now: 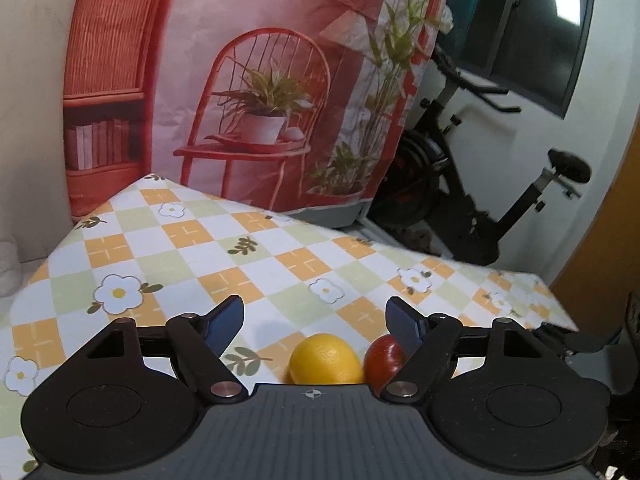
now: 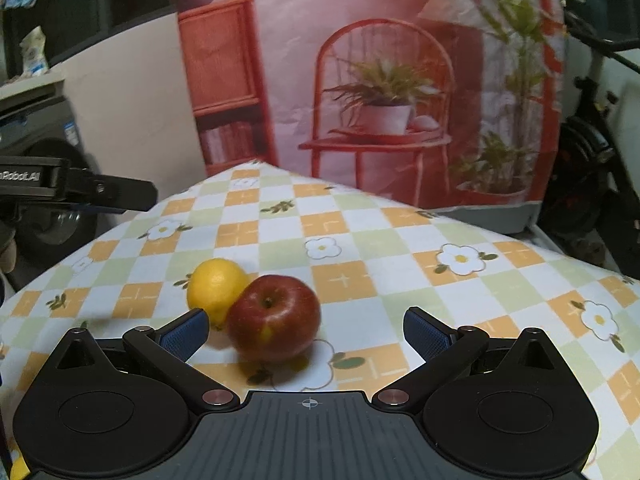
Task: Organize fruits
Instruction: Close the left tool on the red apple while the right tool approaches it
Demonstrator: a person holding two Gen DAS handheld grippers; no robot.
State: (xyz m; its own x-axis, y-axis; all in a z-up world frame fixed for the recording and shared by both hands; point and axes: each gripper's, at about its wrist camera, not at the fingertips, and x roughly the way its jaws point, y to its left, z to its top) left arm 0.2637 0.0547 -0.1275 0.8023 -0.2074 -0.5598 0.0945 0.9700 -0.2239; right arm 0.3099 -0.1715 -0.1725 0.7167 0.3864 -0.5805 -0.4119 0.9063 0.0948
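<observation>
A yellow lemon (image 1: pixel 325 359) and a red apple (image 1: pixel 383 358) lie side by side and touching on the checked tablecloth (image 1: pixel 192 248). In the left wrist view both sit low between the fingers of my left gripper (image 1: pixel 314 320), which stands open; the apple is partly hidden behind the right finger. In the right wrist view the apple (image 2: pixel 274 317) rests upright between the fingers of my right gripper (image 2: pixel 306 330), nearer the left pad, with the lemon (image 2: pixel 216 288) just behind it. That gripper is wide open and its pads touch nothing. The left gripper (image 2: pixel 120 194) shows at the left edge.
The table (image 2: pixel 460 292) ends at a far corner before a hanging cloth printed with a red chair (image 2: pixel 380 120). An exercise bike (image 1: pixel 472 184) stands past the table's right edge. A dark appliance (image 2: pixel 44 184) sits to the left of the table.
</observation>
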